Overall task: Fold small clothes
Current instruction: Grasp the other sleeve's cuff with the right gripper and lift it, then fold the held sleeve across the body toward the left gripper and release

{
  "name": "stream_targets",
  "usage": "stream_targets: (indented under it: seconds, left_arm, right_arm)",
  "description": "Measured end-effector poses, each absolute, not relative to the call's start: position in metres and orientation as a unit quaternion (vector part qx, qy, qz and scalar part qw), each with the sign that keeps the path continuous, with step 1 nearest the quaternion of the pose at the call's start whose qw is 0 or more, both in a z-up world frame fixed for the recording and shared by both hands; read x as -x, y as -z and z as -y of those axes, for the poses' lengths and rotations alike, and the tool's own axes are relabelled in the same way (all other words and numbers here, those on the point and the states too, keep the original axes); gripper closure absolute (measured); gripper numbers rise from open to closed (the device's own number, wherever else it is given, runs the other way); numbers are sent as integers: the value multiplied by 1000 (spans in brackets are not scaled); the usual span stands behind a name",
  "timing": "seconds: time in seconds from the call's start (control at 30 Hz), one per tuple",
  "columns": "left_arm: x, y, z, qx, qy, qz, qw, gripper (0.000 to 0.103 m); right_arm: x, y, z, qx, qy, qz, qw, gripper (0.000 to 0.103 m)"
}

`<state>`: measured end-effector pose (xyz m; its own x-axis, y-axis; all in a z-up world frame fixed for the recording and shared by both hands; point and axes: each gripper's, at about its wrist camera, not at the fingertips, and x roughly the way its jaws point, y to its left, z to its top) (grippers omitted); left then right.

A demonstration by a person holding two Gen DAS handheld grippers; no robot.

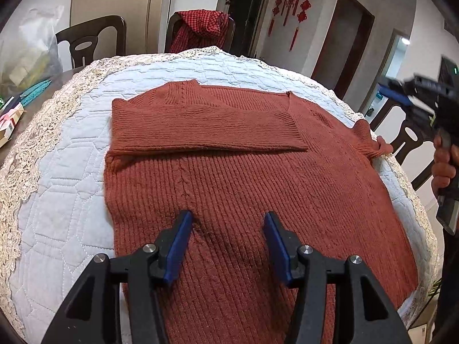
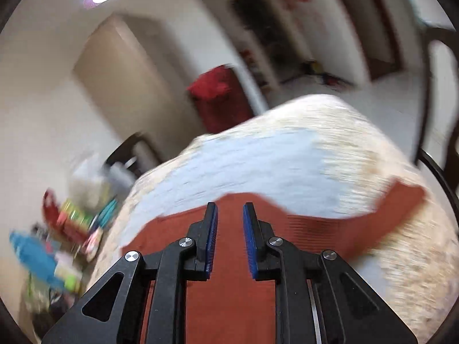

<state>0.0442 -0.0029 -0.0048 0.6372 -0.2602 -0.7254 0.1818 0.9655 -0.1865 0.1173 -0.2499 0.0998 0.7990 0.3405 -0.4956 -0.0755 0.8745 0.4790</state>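
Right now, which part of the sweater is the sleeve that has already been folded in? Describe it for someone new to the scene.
Start at the pale quilted table cover and find the rust-red ribbed sweater lying flat on it. The folded sleeve is the wide band lying crosswise over the chest. Its ribs run sideways, unlike the body's lengthwise ribs.

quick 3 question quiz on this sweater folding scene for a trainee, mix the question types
1. True or false: one sleeve of the rust sweater is already folded across its chest.
2. Multiple choice: the left claw is (A) shut on the sweater, (B) open above the sweater, (C) open above a chair.
3. Fill in: the sweater lies on a pale blue quilted ____ with lace trim.

Key
1. True; the folded sleeve lies flat across the body.
2. B; its jaws stand apart with nothing between them.
3. cover. The right claw is also open, though its view is blurred.
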Motion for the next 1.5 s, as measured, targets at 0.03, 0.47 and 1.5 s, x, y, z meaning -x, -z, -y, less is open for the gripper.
stream_targets:
  seconds: [0.03, 0.47, 1.5]
  left_arm:
    - [-44, 5, 3, 49, 123, -408, 903, 47]
    - [-45, 5, 2, 56, 134, -407, 902, 41]
    - [-43, 3, -4, 76, 141, -404, 900, 40]
  right_arm:
    - [-120, -102, 237, -214, -128, -299, 921, 84]
    - [-80, -36, 311, -318, 13, -343, 884, 58]
    - [-129, -113, 207, -178, -188, -316, 913, 93]
